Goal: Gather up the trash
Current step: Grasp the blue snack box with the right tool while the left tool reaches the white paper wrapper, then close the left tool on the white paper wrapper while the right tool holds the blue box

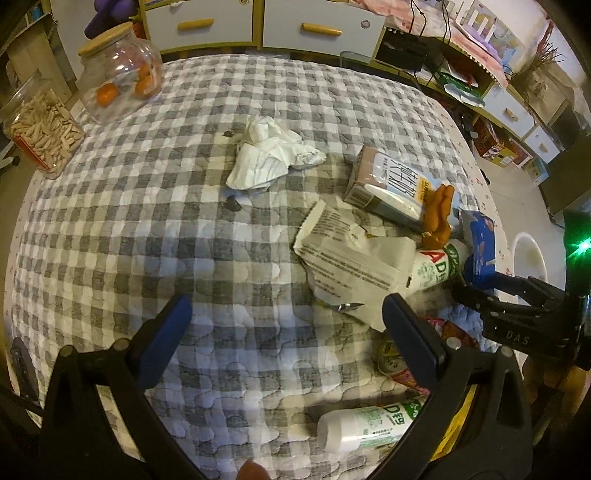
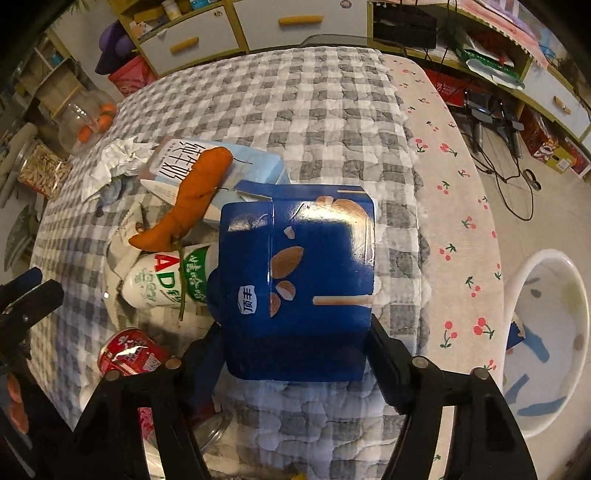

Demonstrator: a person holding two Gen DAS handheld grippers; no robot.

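Note:
My right gripper (image 2: 295, 332) is shut on a blue snack box (image 2: 299, 280) and holds it over the checked table; the box also shows in the left wrist view (image 1: 480, 247). My left gripper (image 1: 284, 325) is open and empty above the cloth. Trash lies ahead of it: a crumpled tissue (image 1: 269, 155), a torn paper wrapper (image 1: 347, 262), a milk carton (image 1: 391, 184), an orange peel (image 1: 437, 214), a white AD bottle (image 1: 436, 269) and a second bottle (image 1: 369, 428). A red can (image 2: 129, 354) lies by the right gripper.
A white bin (image 2: 546, 325) with scraps inside stands on the floor to the right of the table. Two glass jars (image 1: 122, 70) (image 1: 40, 129) stand at the far left. Drawers and cluttered shelves (image 1: 314, 26) line the back wall.

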